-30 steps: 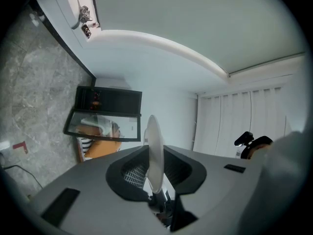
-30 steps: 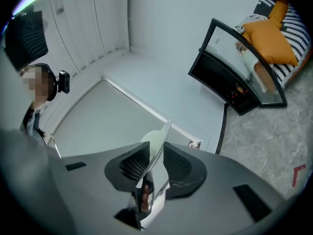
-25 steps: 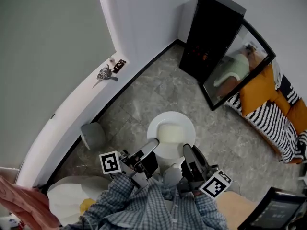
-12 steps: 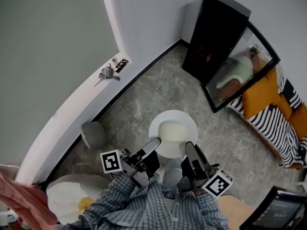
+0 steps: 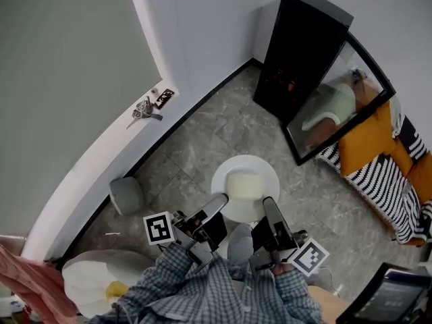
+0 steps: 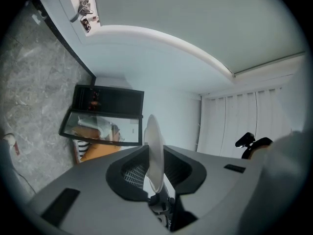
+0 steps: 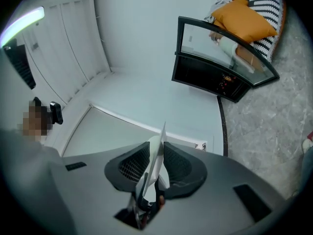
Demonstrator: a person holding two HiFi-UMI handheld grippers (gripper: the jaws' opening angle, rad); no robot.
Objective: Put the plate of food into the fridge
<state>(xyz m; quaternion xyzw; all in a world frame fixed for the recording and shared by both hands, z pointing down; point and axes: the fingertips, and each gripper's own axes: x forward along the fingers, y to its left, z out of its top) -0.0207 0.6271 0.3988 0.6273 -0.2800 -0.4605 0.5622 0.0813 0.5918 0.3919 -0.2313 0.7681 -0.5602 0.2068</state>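
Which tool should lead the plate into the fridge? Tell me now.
Right, slightly: the open fridge stands ahead, nearer the right tool. Yet both it and the left tool clamp the plate, so they must move together.

Perhaps a grey stool (image 5: 127,194), a hanging bunch of keys (image 5: 143,110), striped bedding (image 5: 385,184) and an orange cushion (image 5: 368,137) far right

Head view steeply downward; gripper views forward; fridge (image 5: 300,52) shared
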